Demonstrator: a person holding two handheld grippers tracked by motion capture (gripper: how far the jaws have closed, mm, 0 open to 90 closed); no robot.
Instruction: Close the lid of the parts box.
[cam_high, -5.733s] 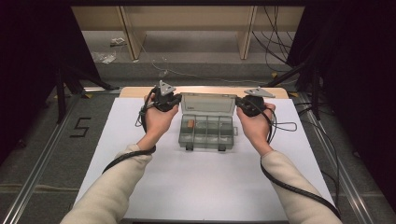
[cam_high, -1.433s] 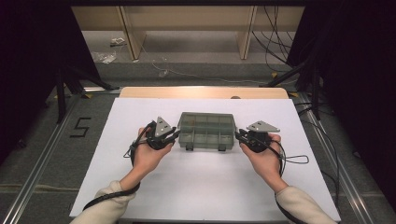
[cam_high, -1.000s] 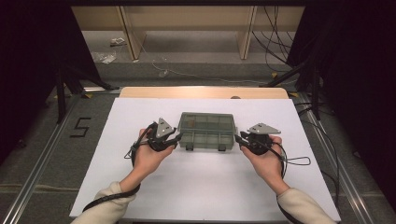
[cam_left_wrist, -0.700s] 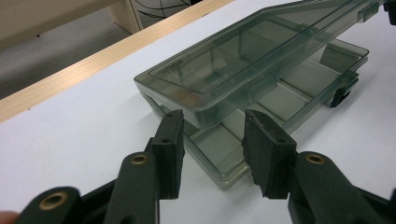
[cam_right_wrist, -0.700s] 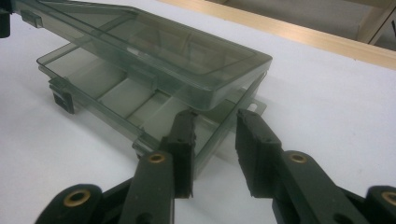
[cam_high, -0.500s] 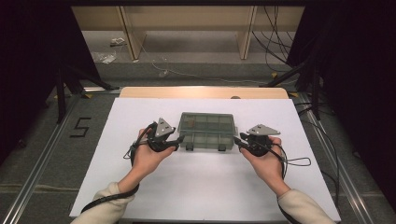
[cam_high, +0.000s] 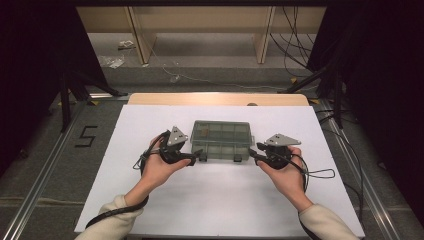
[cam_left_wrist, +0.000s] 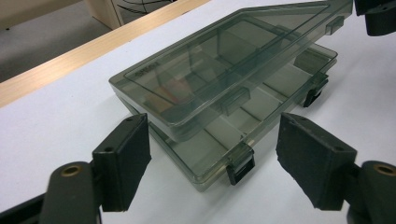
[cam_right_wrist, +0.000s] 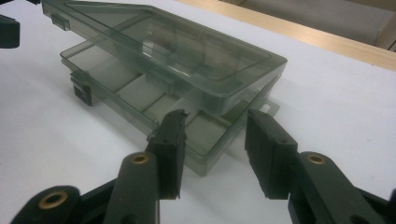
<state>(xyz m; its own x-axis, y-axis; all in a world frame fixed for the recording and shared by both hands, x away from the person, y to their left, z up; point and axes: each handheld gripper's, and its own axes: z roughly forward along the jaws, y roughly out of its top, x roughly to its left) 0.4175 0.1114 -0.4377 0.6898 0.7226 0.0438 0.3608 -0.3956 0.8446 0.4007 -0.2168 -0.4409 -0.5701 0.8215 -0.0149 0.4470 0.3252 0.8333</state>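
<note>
Smoky compartment box on white worktop, lid ajar, left gripper and right gripper at its front corners, jaws just opening, gripping nothing

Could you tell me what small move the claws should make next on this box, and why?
Probably lift the lid further by its front edge with the left claw, whose jaws have just been opening with nothing between them. The lid stands slightly ajar above the box, and both latches hang undone, so nothing holds it down. The right claw, also open, sits at the box's corner and could steady it.
</note>
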